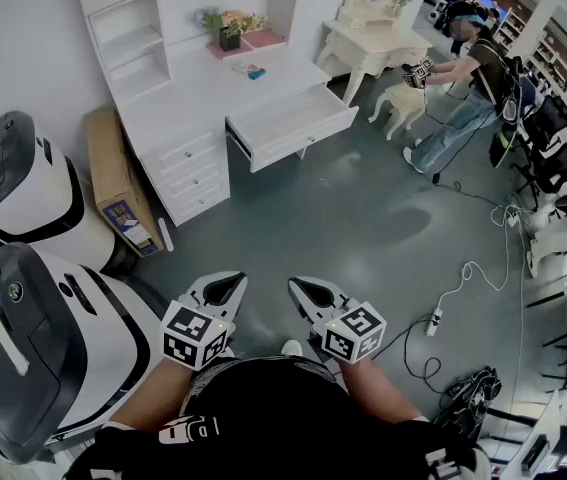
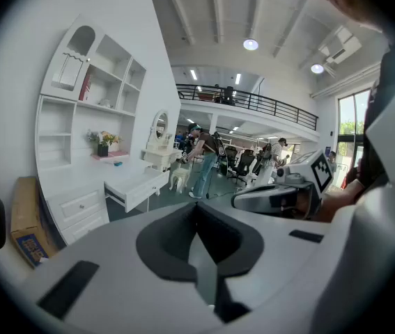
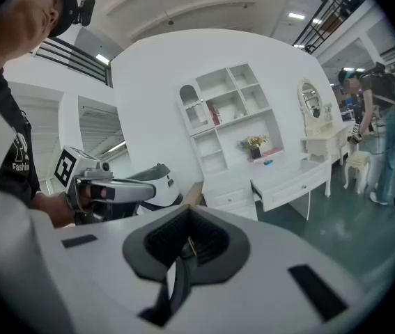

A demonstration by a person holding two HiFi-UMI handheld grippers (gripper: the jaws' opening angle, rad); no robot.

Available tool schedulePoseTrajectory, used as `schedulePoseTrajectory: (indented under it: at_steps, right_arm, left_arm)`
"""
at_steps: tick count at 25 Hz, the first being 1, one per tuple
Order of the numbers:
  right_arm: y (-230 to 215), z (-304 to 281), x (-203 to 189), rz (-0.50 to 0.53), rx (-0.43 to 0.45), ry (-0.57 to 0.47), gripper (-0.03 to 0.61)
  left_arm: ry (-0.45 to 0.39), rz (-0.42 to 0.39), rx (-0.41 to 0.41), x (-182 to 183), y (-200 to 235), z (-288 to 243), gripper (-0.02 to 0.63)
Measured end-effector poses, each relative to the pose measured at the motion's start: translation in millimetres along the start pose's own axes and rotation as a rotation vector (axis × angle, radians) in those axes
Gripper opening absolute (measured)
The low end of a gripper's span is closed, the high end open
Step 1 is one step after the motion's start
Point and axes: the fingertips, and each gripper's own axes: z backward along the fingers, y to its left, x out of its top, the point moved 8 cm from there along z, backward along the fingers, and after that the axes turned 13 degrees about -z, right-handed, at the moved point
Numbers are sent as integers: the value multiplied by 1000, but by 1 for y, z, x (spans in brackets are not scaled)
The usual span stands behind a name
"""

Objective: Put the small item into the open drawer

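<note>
A white desk with a hutch stands far ahead, its drawer [image 1: 293, 120] pulled open over the grey floor. A small blue item [image 1: 252, 71] lies on the desktop behind the drawer. It also shows as the blue item [image 2: 118, 162] and the blue item [image 3: 269, 162] in the gripper views, with the drawer [image 2: 138, 186] and the drawer [image 3: 295, 183] below it. My left gripper [image 1: 239, 278] and right gripper [image 1: 294, 283] are held side by side close to my body, well short of the desk. Both are shut and hold nothing: left gripper [image 2: 197, 206], right gripper [image 3: 187, 212].
Two large white-and-black machines [image 1: 33, 308] crowd the left side. A cardboard box [image 1: 118, 183] leans beside the desk. A white dressing table [image 1: 368, 43] and stool [image 1: 403, 103] stand at the back right, where a person [image 1: 463, 98] works. Cables [image 1: 443, 318] trail over the floor to the right.
</note>
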Motion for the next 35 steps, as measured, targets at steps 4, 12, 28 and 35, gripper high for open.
schedulePoseTrajectory:
  at_steps: [4,12,28,35]
  right_arm:
    - [0,0,1,8,0,5,6]
    - [-7,5,2,10,10,19,6]
    - [-37,45,17,35,10,-45,8]
    - [-68,72,18,24,12,-24,9]
  left_arm:
    - [-2,-1,-3,-1,0,-2,14]
    - [0,-5,-2,2,-6,-9,14]
    - [24,6,27,9,-44,-47,14]
    - [19,12,67,17,-68,-74,14]
